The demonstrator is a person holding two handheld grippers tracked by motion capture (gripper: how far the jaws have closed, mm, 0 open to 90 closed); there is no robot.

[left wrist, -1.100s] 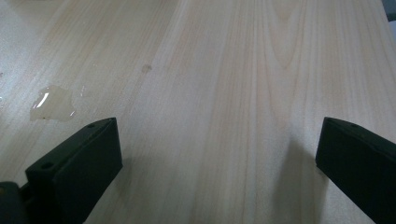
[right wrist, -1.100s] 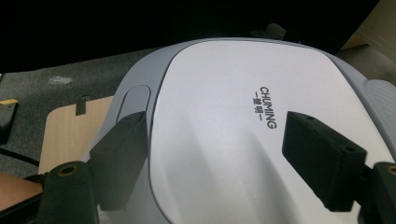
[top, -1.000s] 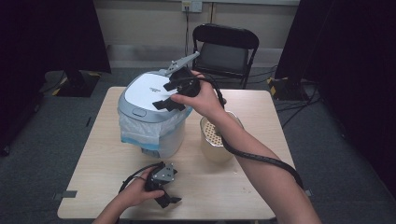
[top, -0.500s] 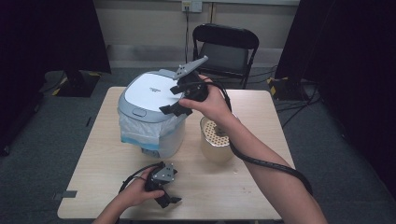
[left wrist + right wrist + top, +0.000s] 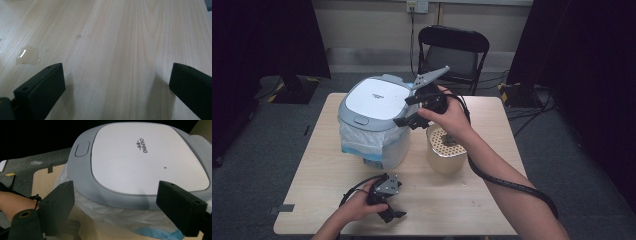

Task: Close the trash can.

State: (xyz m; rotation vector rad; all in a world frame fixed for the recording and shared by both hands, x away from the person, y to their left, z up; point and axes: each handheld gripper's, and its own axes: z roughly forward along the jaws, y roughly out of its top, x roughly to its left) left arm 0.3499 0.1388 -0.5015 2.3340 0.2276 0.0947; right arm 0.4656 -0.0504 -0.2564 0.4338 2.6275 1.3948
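Hovering above the table (image 5: 492,115), right hand (image 5: 451,116) gripping the right gripper (image 5: 411,109) with forearm stretching in from the lower right, cable looping back along the sleeve, grey plate tilting up toward the chair (image 5: 453,50). Jaws pointing left at the bin (image 5: 374,117), spread apart with nothing between them, having just been opening; in the right gripper view, framing the near edge of the lid (image 5: 147,155) without touching it. Resting low on the near side of the table, left hand (image 5: 357,206) wrapping the left gripper (image 5: 388,212), jaws released and wide, pointing along bare wood; in the left gripper view, sitting beside a small wet patch (image 5: 28,55). Standing on the left half of the table, bin with lid shut, latch button (image 5: 82,148) at the far rim, a clear bag (image 5: 107,216) with a blue one bunching out under the lid. Standing just right of the bin, under the right wrist, a beige container (image 5: 445,152) with a perforated top. Lying just left of the right gripper's tips, the bin's right edge; sitting well apart from the left gripper, with open tabletop between.
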